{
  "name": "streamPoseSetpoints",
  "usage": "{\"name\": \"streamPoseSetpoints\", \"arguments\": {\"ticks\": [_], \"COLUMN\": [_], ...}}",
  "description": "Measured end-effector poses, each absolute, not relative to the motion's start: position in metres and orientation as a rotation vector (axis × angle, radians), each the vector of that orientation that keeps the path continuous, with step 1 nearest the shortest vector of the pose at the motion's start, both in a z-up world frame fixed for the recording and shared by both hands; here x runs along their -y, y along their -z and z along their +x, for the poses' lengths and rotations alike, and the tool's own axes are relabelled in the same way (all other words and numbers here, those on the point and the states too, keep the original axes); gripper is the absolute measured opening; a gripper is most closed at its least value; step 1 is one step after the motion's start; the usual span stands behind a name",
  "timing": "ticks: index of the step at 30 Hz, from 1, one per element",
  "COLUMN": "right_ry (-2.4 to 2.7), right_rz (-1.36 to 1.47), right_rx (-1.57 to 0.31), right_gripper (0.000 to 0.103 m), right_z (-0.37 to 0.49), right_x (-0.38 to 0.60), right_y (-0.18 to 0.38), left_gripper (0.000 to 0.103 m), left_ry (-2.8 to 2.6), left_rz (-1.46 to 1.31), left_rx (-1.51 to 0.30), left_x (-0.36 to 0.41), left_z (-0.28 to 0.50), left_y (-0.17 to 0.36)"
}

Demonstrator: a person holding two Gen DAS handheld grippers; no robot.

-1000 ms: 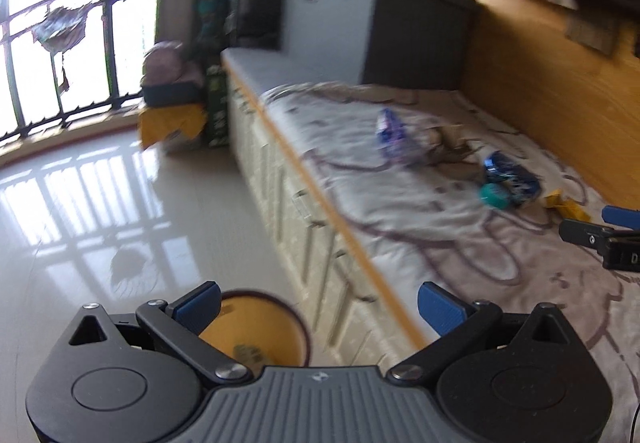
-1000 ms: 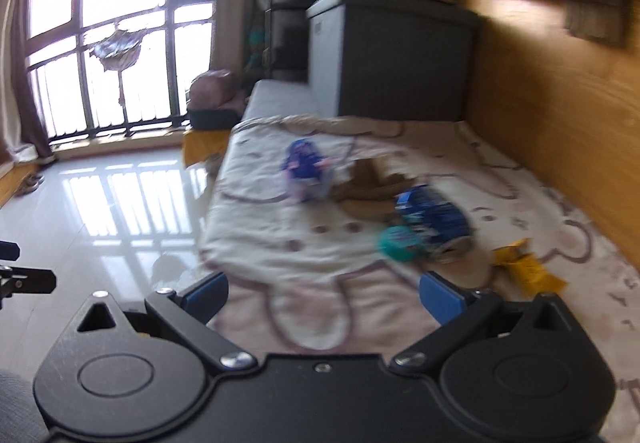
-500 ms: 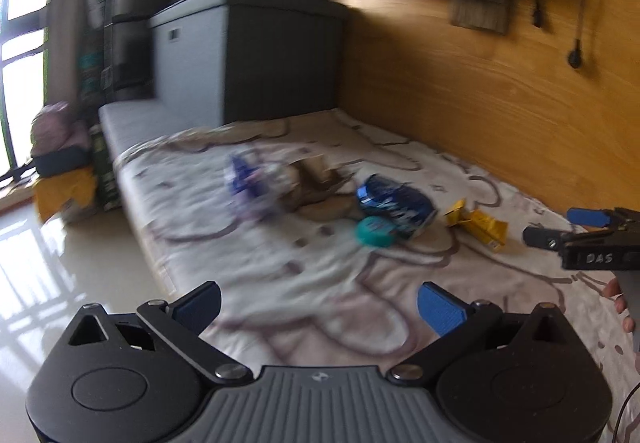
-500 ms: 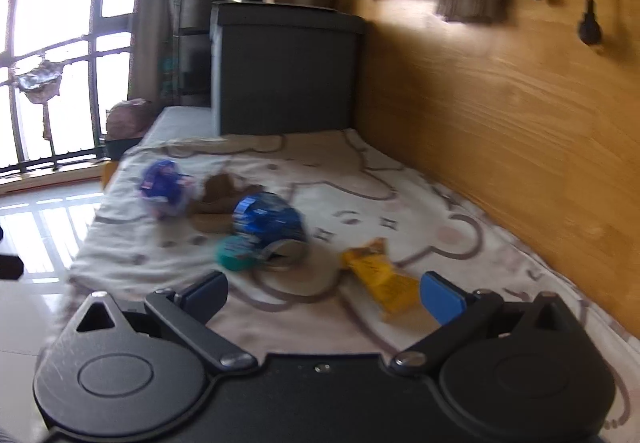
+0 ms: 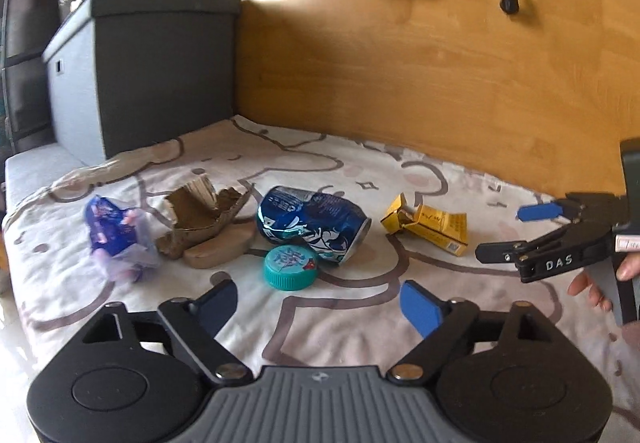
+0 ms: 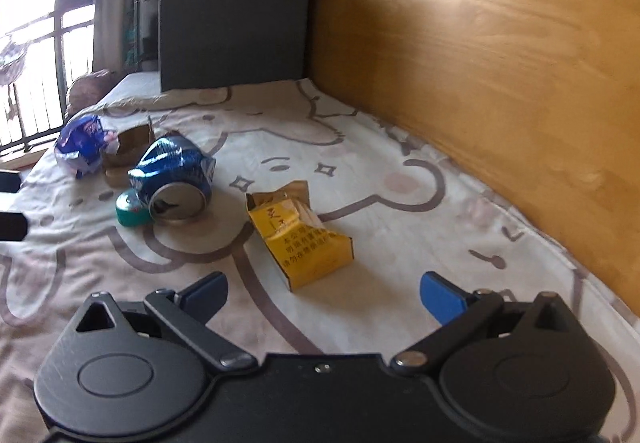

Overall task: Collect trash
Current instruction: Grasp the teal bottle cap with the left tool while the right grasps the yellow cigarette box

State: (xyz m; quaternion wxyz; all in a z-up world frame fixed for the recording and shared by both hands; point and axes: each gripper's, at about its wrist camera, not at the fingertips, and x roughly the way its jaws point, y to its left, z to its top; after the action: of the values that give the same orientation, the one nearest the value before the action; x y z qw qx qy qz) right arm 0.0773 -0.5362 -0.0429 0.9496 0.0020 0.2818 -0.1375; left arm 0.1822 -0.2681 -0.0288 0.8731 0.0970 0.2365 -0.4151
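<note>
Trash lies scattered on a cartoon-print bed sheet (image 5: 320, 307) beside a wooden wall. Around the crushed blue can (image 5: 314, 225): a teal cap (image 5: 291, 267) touching its near side, torn cardboard (image 5: 204, 219) and a blue wrapper (image 5: 116, 237) toward the window, a yellow carton (image 6: 304, 239) on the wall side. The left hand-held gripper (image 5: 320, 307) is closing with nothing between its pads; the right hand-held gripper (image 6: 324, 293) stands wide and empty, nearest the carton. Closing early could nudge the cap or set the can rolling on the soft sheet.
</note>
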Motion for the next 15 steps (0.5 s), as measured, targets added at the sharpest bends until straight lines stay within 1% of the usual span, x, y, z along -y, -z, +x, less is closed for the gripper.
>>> {"name": "streamPoseSetpoints", "arguments": {"ticks": [4, 6, 9, 11, 15], "right_ry": [0.217, 0.198, 0.171, 0.151, 0.127], "right_rz": [-0.006, -0.014, 0.008, 0.042, 0.063], "right_rx": [-0.594, -0.597, -0.617, -0.635, -0.661], "right_gripper": [0.103, 0.102, 0.095, 0.088, 0.081], "right_z": [0.095, 0.105, 0.120, 0.130, 0.145], "right_x": [0.546, 0.550, 0.559, 0.565, 0.570], "right_y": [0.047, 0.046, 0.046, 0.049, 0.057], "left_gripper": [0.081, 0.077, 0.073, 0.070, 0.065], "left_ry": [0.885, 0.899, 0.905, 0.891, 0.911], "left_rz": [0.221, 0.235, 0.256, 0.274, 0.301], "left_rx": [-0.515, -0.519, -0.519, -0.528, -0.528], "left_x": [0.280, 0.286, 0.293, 0.300, 0.309], "left_z": [0.201, 0.211, 0.223, 0.231, 0.242], "left_y": [0.042, 0.048, 0.055, 0.060, 0.066]}}
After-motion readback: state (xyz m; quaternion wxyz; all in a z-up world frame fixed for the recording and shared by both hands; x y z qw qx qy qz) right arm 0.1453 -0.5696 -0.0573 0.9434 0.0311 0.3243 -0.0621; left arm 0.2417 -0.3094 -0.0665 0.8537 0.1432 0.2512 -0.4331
